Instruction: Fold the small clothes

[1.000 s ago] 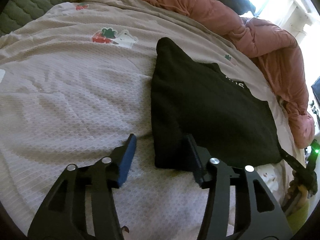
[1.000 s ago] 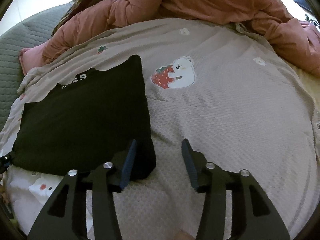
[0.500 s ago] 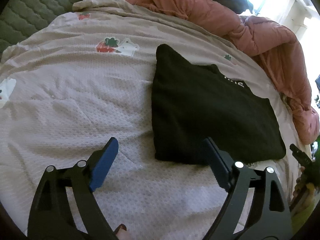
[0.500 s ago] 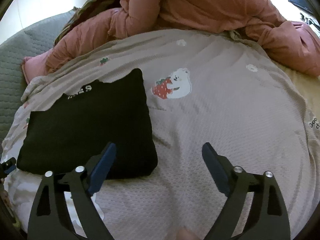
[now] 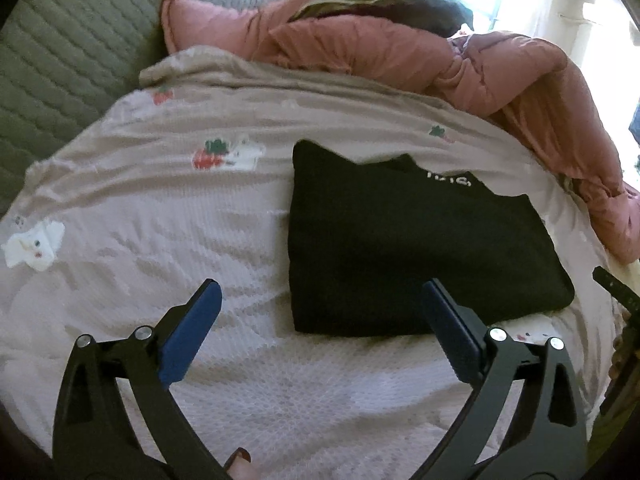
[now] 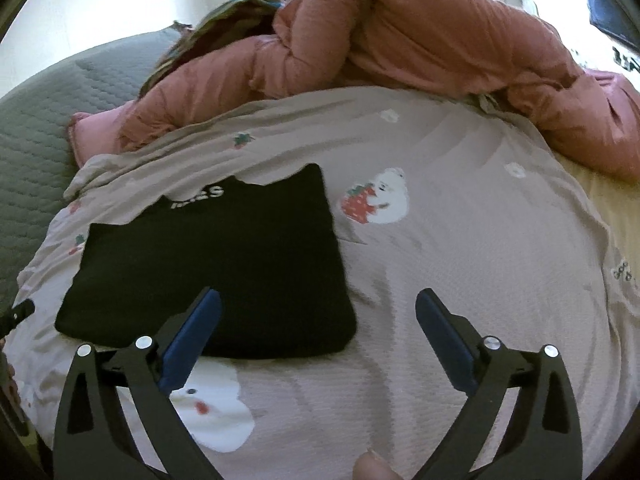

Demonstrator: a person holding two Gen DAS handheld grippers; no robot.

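Both grippers standing wide and empty above a folded black garment

Nearest, the left gripper point(image 5: 320, 300) and right gripper point(image 6: 318, 312) are hovering with jaws that have just been opening, nothing between them. Beyond them the black garment point(image 5: 400, 248) is lying folded on the printed bedsheet point(image 5: 160, 220); its layers, hard to read in the dark cloth, could slump apart if a finger snags an edge, or get lost against the pink duvet point(image 6: 400, 40) behind.

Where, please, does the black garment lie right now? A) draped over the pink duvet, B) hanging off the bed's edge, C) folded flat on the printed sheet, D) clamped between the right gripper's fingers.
C: the black garment lies folded flat on the printed sheet, and neither the left gripper nor the right gripper touches it.
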